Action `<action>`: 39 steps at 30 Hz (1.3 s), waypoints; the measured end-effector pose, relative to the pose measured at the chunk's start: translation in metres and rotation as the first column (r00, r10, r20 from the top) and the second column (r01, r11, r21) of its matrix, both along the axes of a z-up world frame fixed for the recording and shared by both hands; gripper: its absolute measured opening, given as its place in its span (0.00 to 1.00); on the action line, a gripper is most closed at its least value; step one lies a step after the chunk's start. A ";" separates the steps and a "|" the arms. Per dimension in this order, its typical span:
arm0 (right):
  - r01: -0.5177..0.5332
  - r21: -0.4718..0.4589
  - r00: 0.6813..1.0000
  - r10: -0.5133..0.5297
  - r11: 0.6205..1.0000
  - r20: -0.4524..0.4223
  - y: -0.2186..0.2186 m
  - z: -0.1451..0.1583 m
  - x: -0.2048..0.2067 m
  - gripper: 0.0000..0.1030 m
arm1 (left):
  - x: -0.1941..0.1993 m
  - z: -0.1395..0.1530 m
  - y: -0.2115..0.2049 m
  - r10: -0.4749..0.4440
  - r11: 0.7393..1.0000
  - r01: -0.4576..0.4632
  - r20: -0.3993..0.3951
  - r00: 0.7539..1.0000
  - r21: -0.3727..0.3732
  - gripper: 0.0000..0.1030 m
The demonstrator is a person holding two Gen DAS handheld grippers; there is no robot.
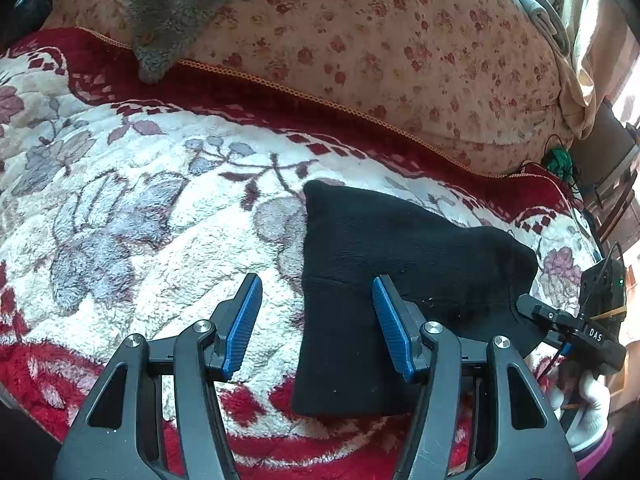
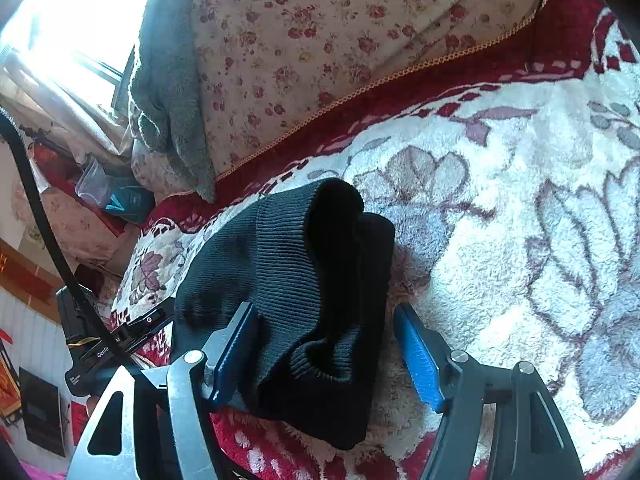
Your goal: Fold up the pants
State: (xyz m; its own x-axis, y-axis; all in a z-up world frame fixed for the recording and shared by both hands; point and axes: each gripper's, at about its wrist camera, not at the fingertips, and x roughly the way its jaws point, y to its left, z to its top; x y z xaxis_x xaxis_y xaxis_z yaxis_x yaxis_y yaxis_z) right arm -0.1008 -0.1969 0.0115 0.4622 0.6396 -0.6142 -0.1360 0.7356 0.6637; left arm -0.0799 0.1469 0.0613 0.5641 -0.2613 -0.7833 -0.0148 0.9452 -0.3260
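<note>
The black pants (image 1: 384, 280) lie folded into a small thick bundle on the fleece blanket (image 1: 160, 208). My left gripper (image 1: 318, 328) is open, its blue pads astride the bundle's left edge, holding nothing. In the right wrist view the bundle (image 2: 304, 280) shows its ribbed cuffs on top. My right gripper (image 2: 326, 352) is open with the bundle's near end between its pads, which do not pinch it. The right gripper also shows in the left wrist view (image 1: 568, 324) at the bundle's right end.
A floral quilt (image 1: 380, 52) is heaped behind the blanket with a grey fleece cloth (image 1: 168, 20) draped on it. Cluttered bags and a window (image 2: 80, 20) are off the bed's side. A green cord bundle (image 1: 558, 160) lies at the bed's far right.
</note>
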 end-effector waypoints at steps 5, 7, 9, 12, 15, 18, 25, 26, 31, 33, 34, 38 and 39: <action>-0.017 0.014 1.000 0.017 1.000 -0.010 0.006 -0.003 0.001 0.69 | 0.006 -0.008 -0.004 -0.007 1.000 0.007 -0.016 1.000 -0.007 0.63; -0.023 0.007 1.000 0.023 1.000 -0.011 0.009 -0.004 0.002 0.71 | 0.008 -0.013 -0.003 -0.005 1.000 0.005 -0.029 1.000 -0.018 0.64; -0.031 -0.001 0.999 0.031 1.000 -0.009 0.012 -0.004 0.002 0.74 | 0.010 -0.016 -0.002 -0.008 0.999 0.006 -0.040 0.999 -0.032 0.67; -0.048 -0.004 0.999 0.048 0.999 -0.005 0.015 -0.005 0.004 0.78 | 0.010 -0.020 -0.001 -0.007 0.999 0.005 -0.045 0.999 -0.043 0.70; -0.058 0.026 0.998 0.058 0.998 0.002 0.016 -0.008 0.006 0.86 | 0.012 -0.025 -0.001 -0.009 0.998 0.006 -0.060 0.998 -0.062 0.76; -0.067 0.036 0.998 0.067 0.997 0.001 0.017 -0.010 0.008 0.88 | 0.015 -0.033 -0.002 0.000 0.997 -0.006 -0.080 0.997 -0.075 0.81; -0.064 0.010 0.996 0.063 0.998 0.064 0.014 -0.009 0.003 0.71 | 0.012 -0.038 -0.009 -0.006 0.997 0.003 -0.038 0.999 -0.076 0.93; -0.061 0.018 0.996 0.060 0.998 0.072 0.012 -0.010 0.003 0.70 | 0.012 -0.039 -0.011 -0.010 0.998 0.008 -0.032 0.999 -0.066 0.93; -0.077 0.017 0.992 0.075 0.997 0.106 0.012 -0.008 -0.002 0.60 | 0.014 -0.036 -0.015 -0.022 0.998 0.020 -0.039 0.999 -0.062 0.75; -0.091 0.025 0.989 0.087 0.996 0.120 0.014 -0.005 -0.003 0.53 | 0.013 -0.033 -0.019 -0.069 0.991 0.066 -0.022 0.997 -0.119 0.48; -0.096 0.021 0.987 0.093 0.995 0.127 0.016 -0.003 -0.004 0.53 | 0.011 -0.029 -0.021 -0.057 0.993 0.055 -0.014 0.998 -0.100 0.44; -0.108 0.013 0.983 0.104 0.994 0.154 0.020 0.010 -0.007 0.47 | 0.004 -0.018 -0.024 -0.064 0.995 0.066 0.027 0.998 -0.071 0.30; -0.117 0.028 0.980 0.111 0.993 0.163 0.021 0.015 -0.007 0.45 | 0.004 -0.015 -0.022 -0.068 0.994 0.070 0.028 0.997 -0.078 0.29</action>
State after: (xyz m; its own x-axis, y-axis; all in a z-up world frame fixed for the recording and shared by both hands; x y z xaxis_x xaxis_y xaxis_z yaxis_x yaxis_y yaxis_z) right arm -0.1079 -0.1760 0.0267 0.4755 0.7153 -0.5121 -0.3251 0.6838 0.6532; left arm -0.0759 0.1244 0.0458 0.5619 -0.3611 -0.7443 0.0590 0.9149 -0.3993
